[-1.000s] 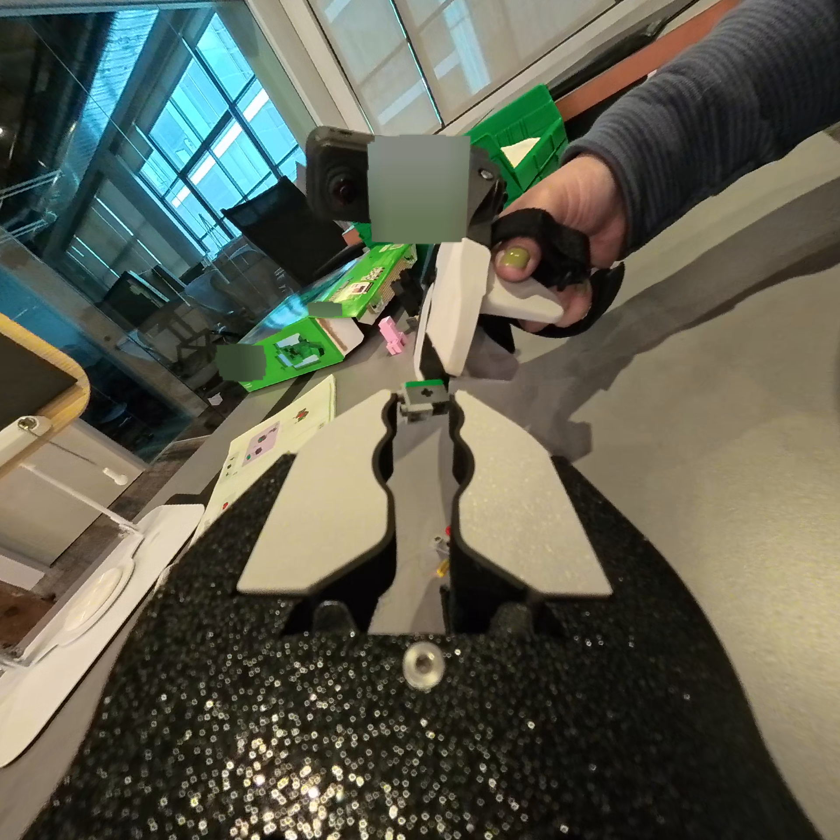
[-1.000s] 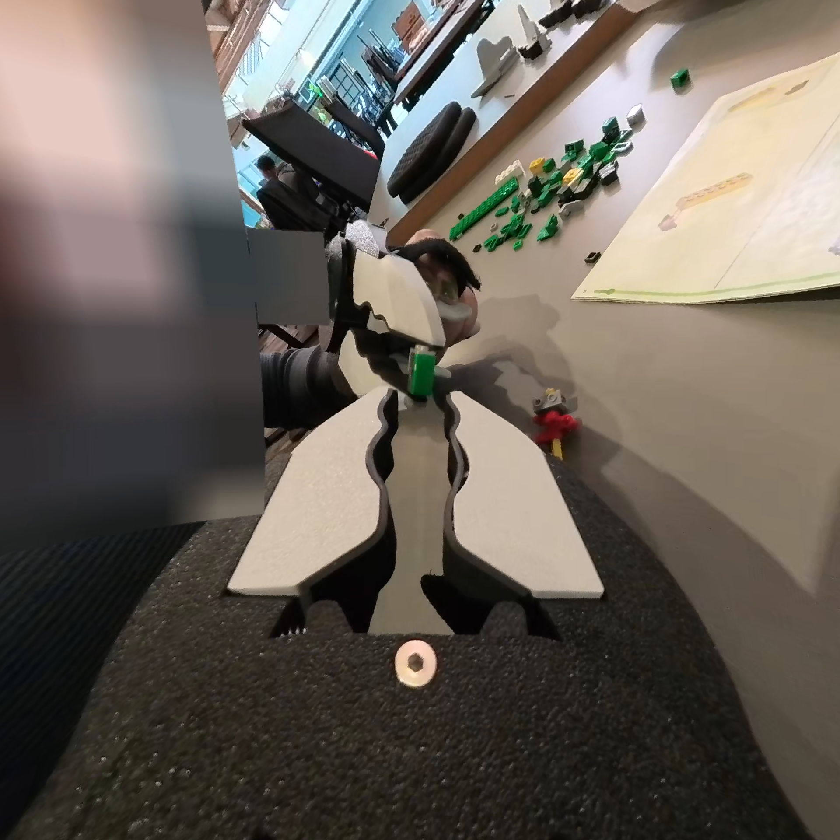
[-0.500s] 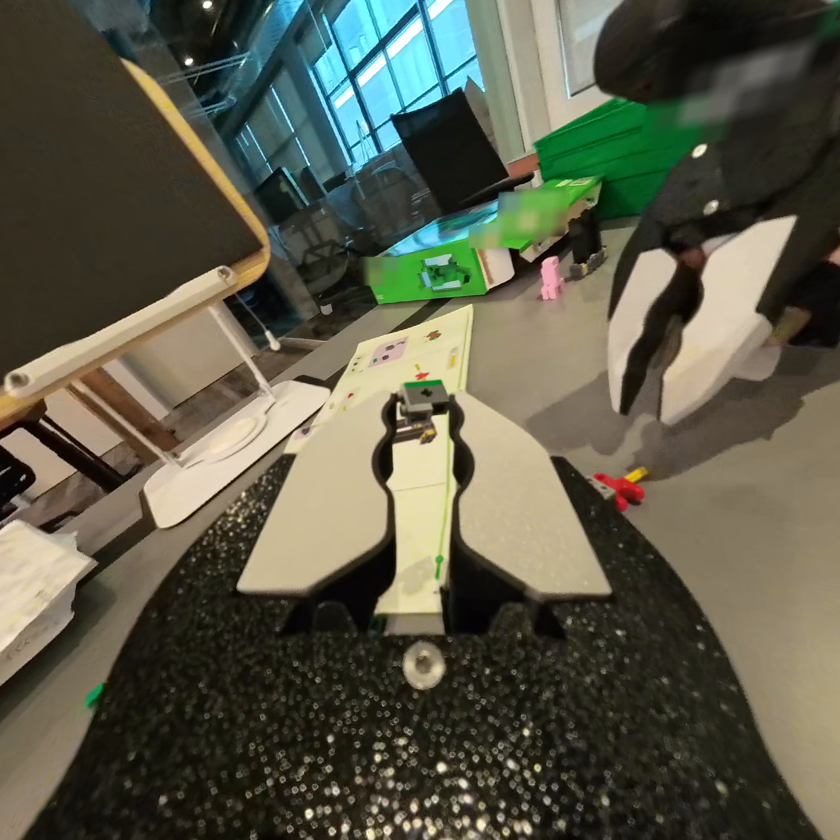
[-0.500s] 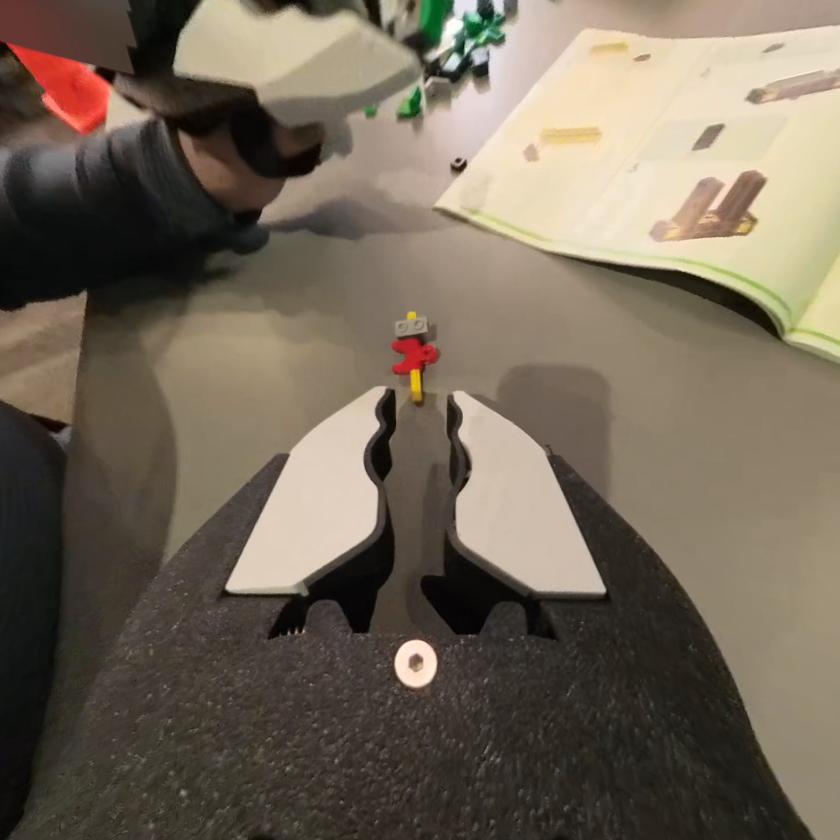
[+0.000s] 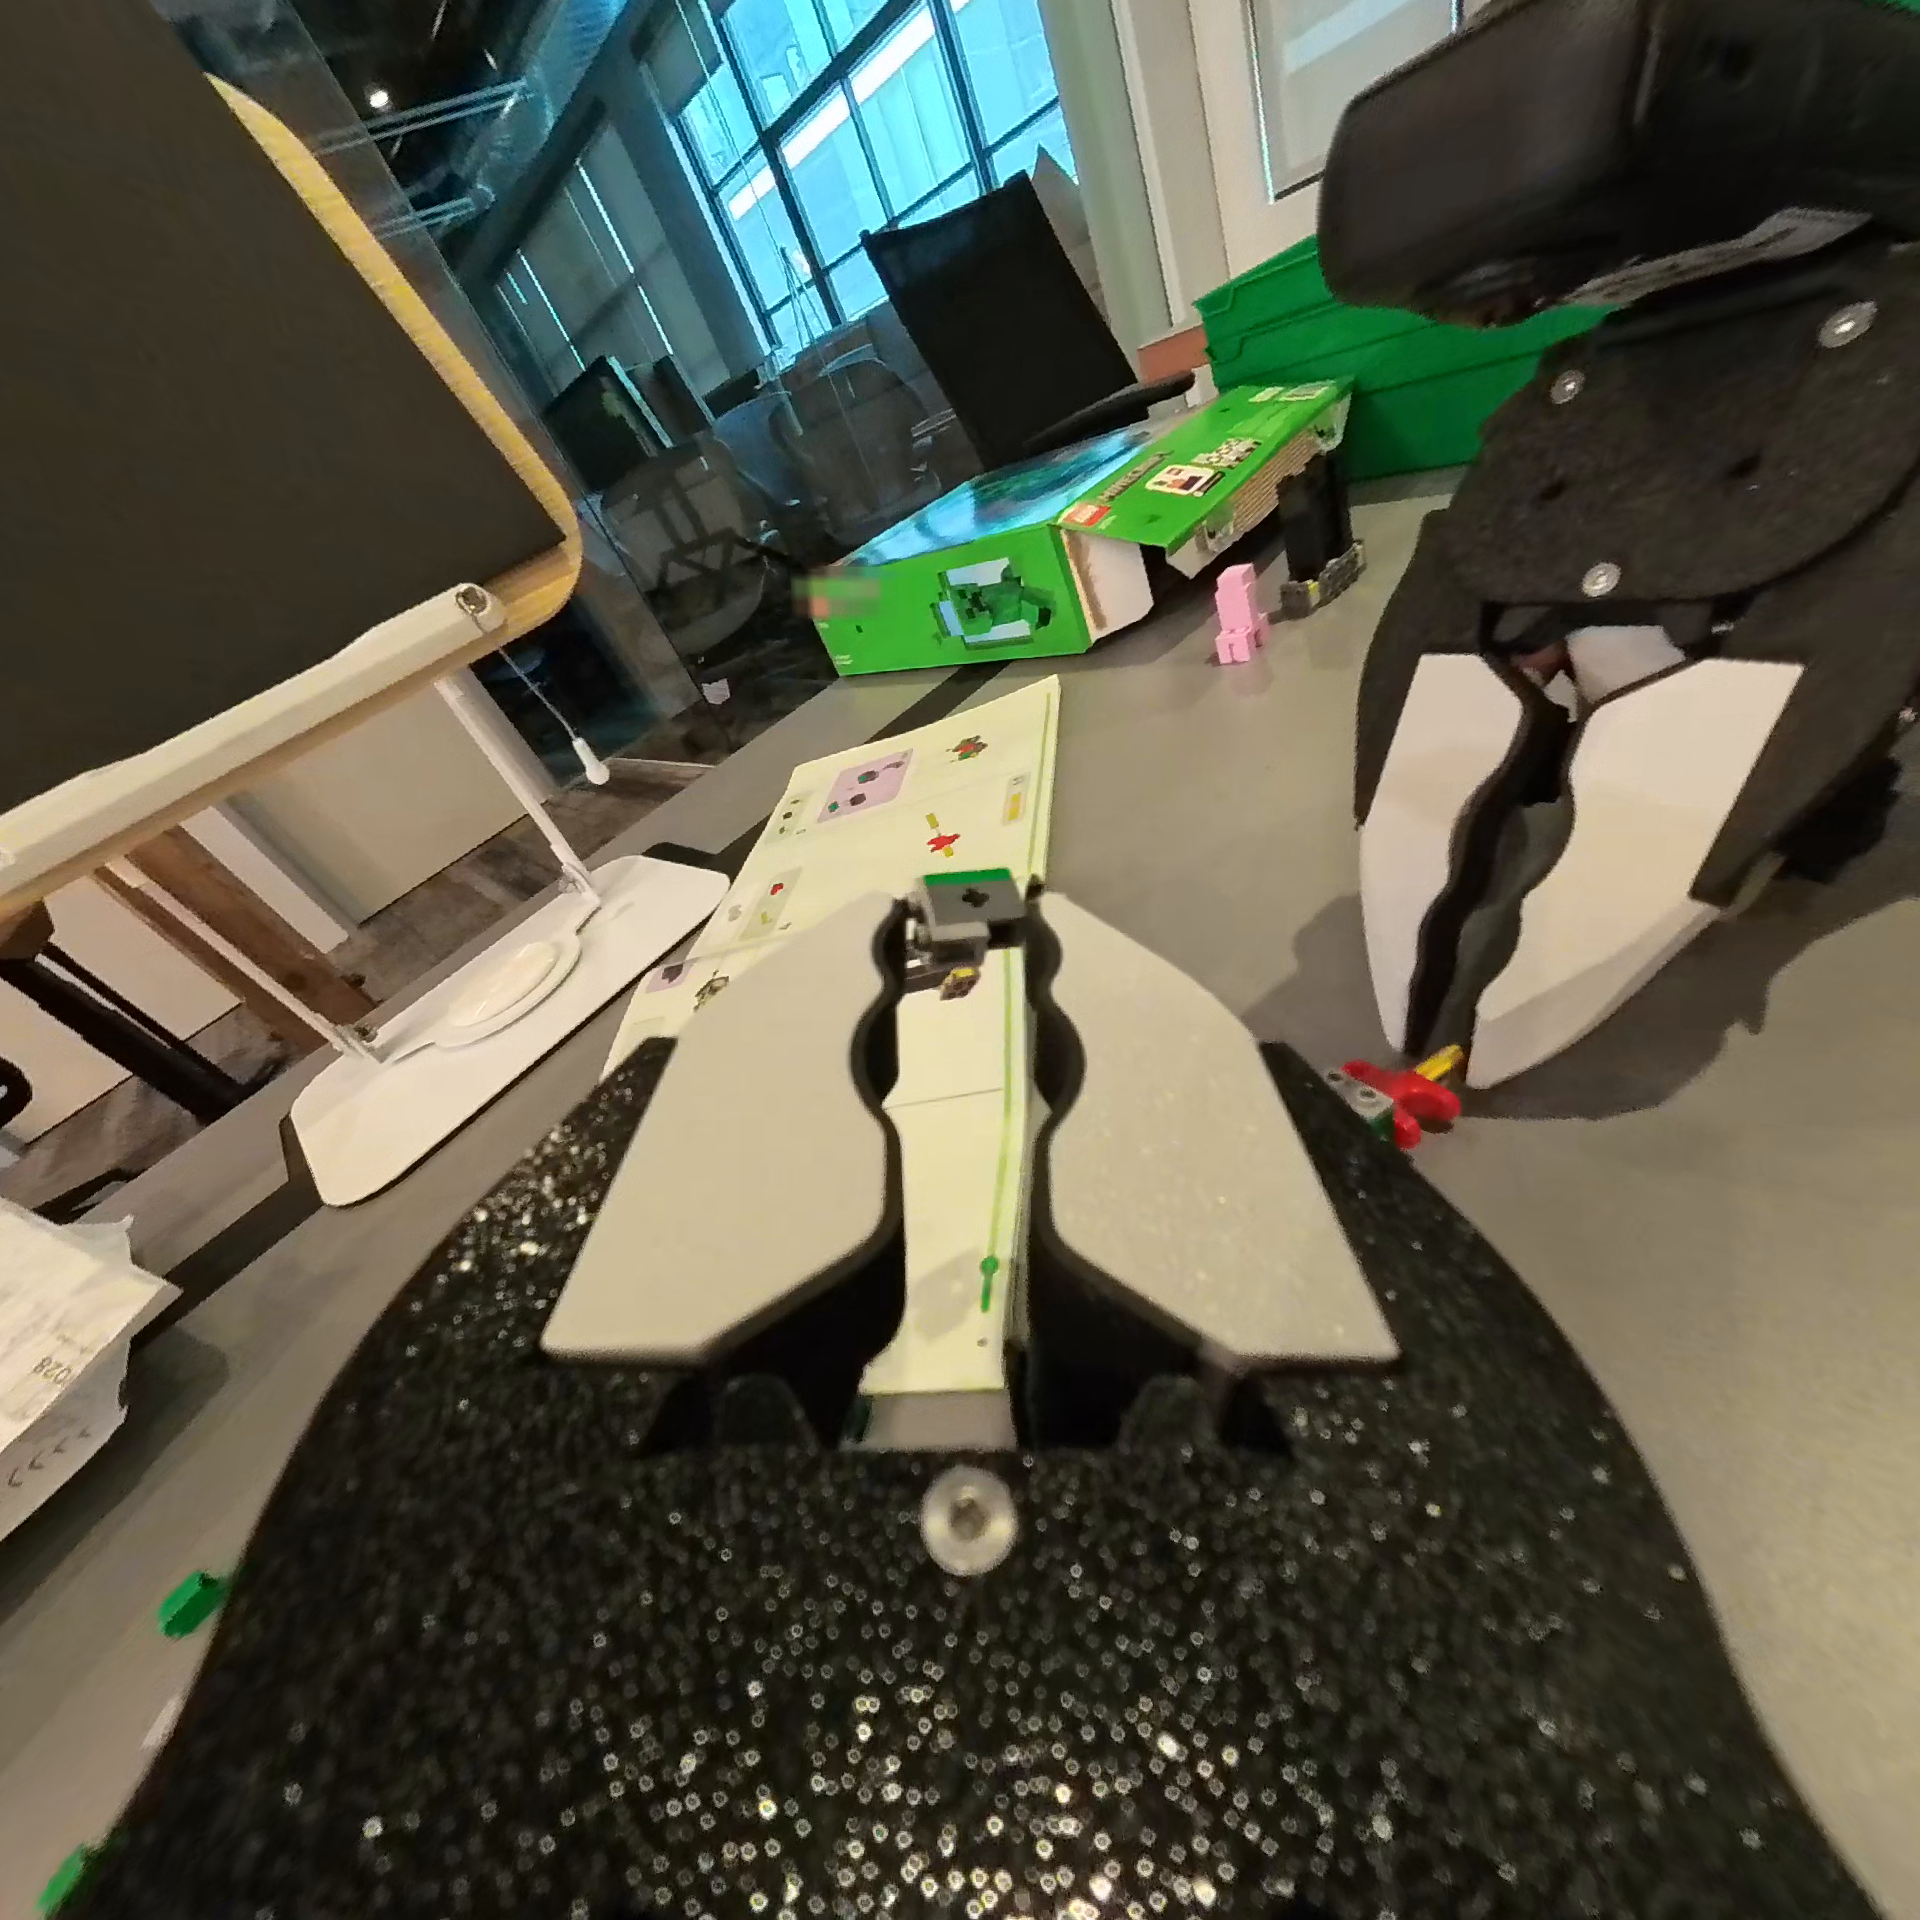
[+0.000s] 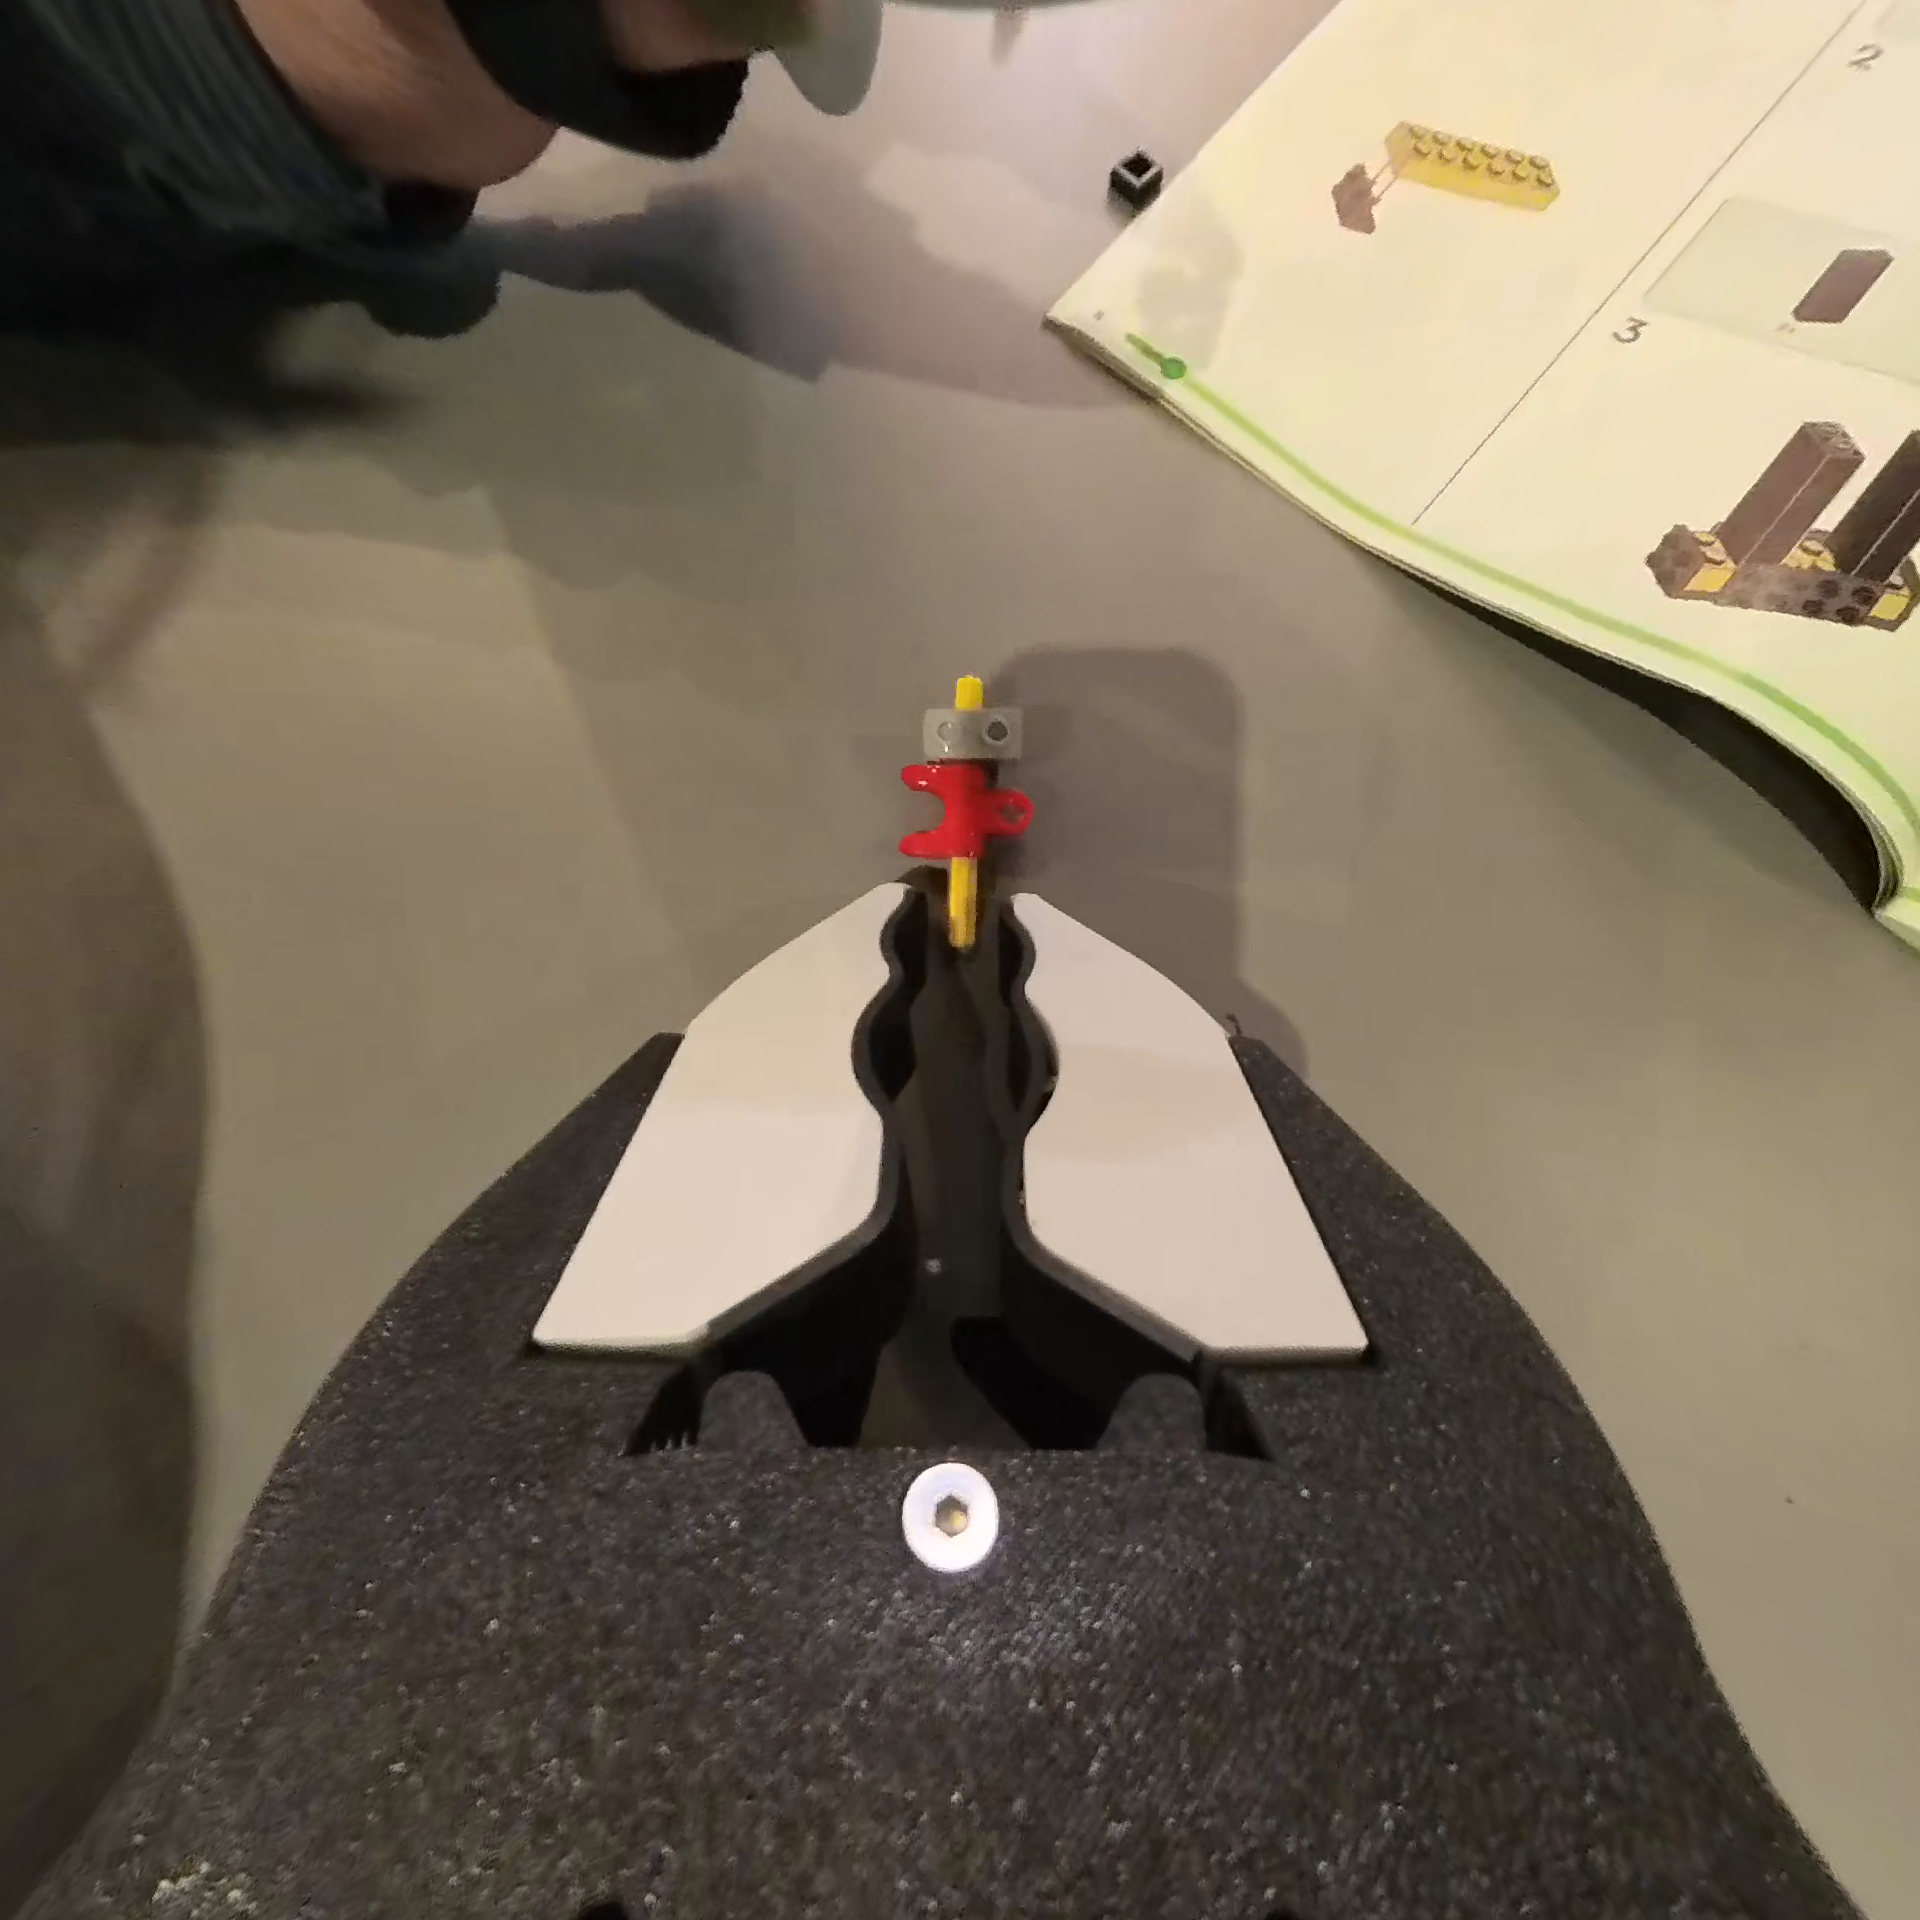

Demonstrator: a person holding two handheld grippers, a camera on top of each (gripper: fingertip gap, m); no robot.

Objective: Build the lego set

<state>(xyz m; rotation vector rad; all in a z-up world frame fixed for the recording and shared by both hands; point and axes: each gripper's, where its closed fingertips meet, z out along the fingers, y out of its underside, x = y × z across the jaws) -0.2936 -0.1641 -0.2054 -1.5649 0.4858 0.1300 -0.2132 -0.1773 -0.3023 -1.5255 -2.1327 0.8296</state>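
Observation:
My left gripper is shut on a small grey and green lego piece, held above the open instruction booklet. A small assembly of a yellow axle, a red connector and a grey piece lies on the grey table. My right gripper is low over the table. Its jaws stand narrowly apart on either side of the axle's near end, not pressed on it. In the left wrist view the right gripper stands tip-down on the assembly.
A green lego box, a pink figure and green bins are at the back. A white lamp base is on the left. The booklet and a small black piece lie right of the assembly. The gap from one gripper's tips to the other's is roughly 12 centimetres. My right tips are roughly 25 centimetres from the pink figure.
The two grippers have parted. My left gripper swung left over the booklet with its piece. My right gripper dropped to the table and its jaws narrowed around the yellow axle.

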